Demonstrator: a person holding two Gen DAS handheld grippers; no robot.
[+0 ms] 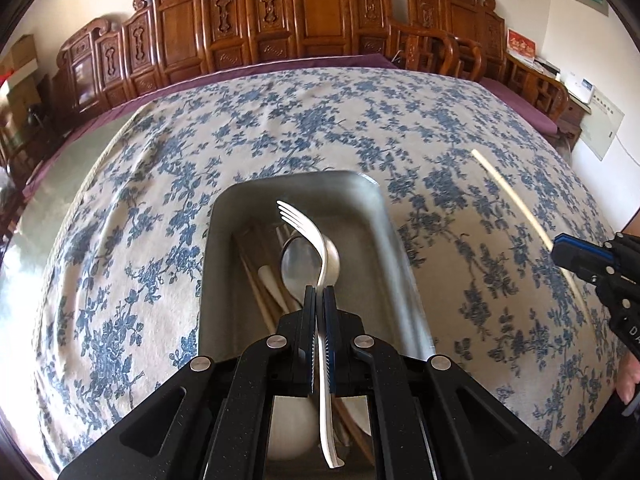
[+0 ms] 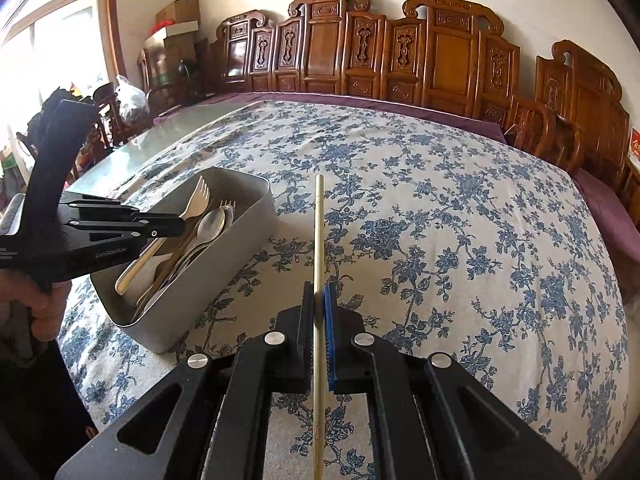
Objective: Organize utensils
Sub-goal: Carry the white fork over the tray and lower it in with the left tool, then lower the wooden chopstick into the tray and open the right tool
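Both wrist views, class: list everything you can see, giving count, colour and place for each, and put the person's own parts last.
fork: one, silver, held above the tin, tines pointing away
chopstick: one, pale wood, held over the cloth to the right of the tin
tin: one, grey metal, rectangular, on the cloth
utensils in tin: several, silver spoon and forks, pale sticks; exact count unclear
tablecloth: one, white with blue flowers, covering the table
carved screen: brown wood panels along the far wall
boxes: a few, cardboard, far left corner
left gripper: black, jaws shut on the fork
right gripper: black, blue pad, jaws shut on the chopstick
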